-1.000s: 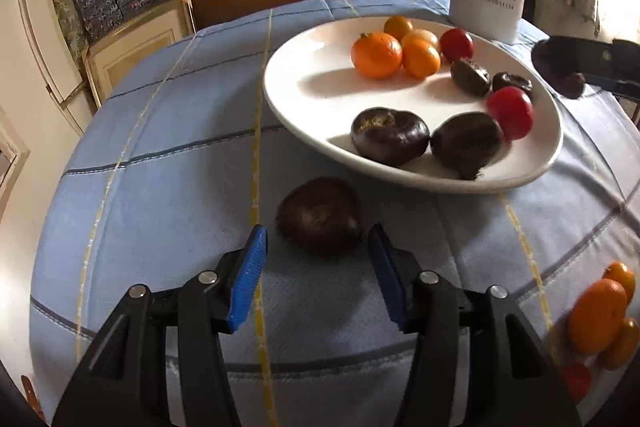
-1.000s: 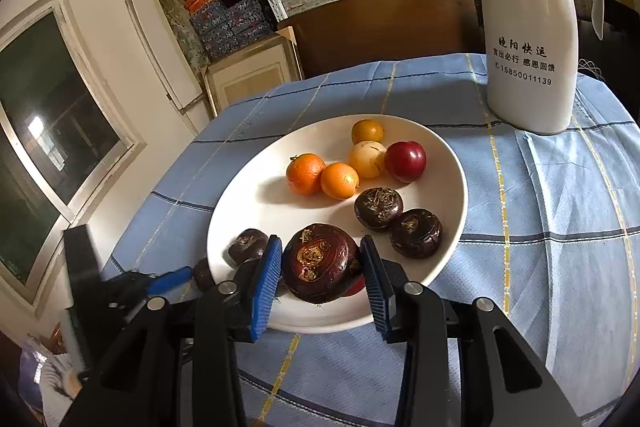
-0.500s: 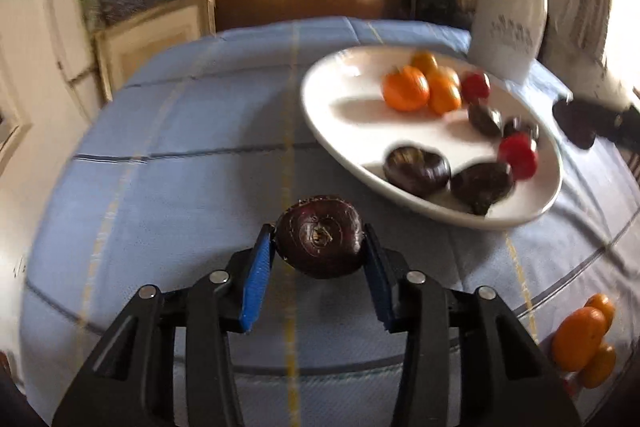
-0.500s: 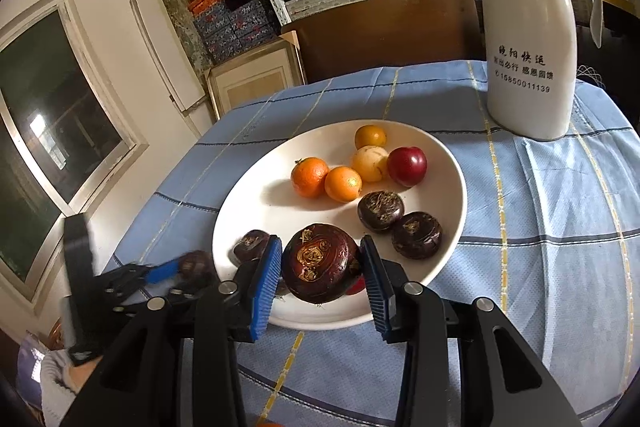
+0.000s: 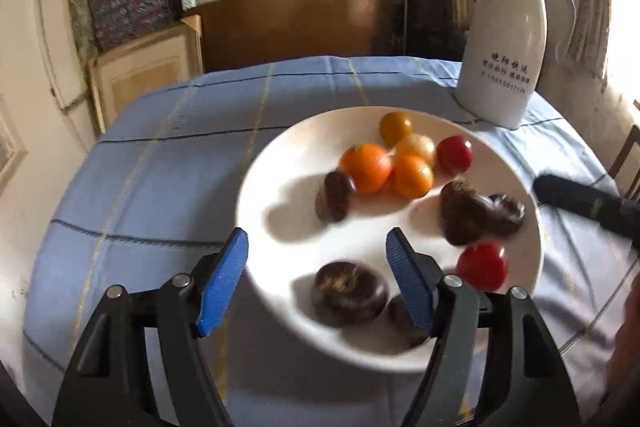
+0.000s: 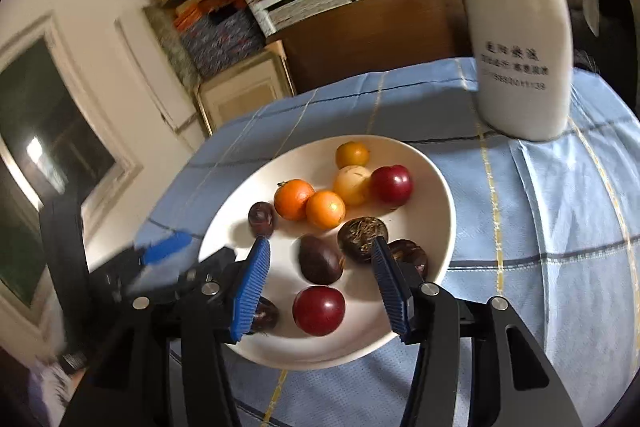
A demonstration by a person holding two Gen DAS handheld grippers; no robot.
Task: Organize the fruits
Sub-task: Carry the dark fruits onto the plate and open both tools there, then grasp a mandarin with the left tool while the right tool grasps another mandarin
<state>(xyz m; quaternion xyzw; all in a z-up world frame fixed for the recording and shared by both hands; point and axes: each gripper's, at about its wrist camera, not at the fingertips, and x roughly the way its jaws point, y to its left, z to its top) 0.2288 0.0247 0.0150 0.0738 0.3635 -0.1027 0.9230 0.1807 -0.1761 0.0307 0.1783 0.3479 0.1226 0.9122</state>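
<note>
Left gripper (image 5: 316,259) fingers apart, just opened wider, nothing between the pads; it sits over the near rim of the plate (image 5: 280,163). Right gripper (image 6: 320,259) fingers also just opened, apart, empty, above the plate's near side. 1 dark fruit (image 6: 321,259) lies on the plate between the right fingers, untouched. Red fruit (image 6: 319,310) sits nearer, by the rim. Further in: 2 oranges (image 6: 294,198), touching each other. Beyond them, 2 yellow fruits and another red one. White jug (image 6: 516,39) stands past the plate on the blue-clothed table (image 6: 560,227).
</note>
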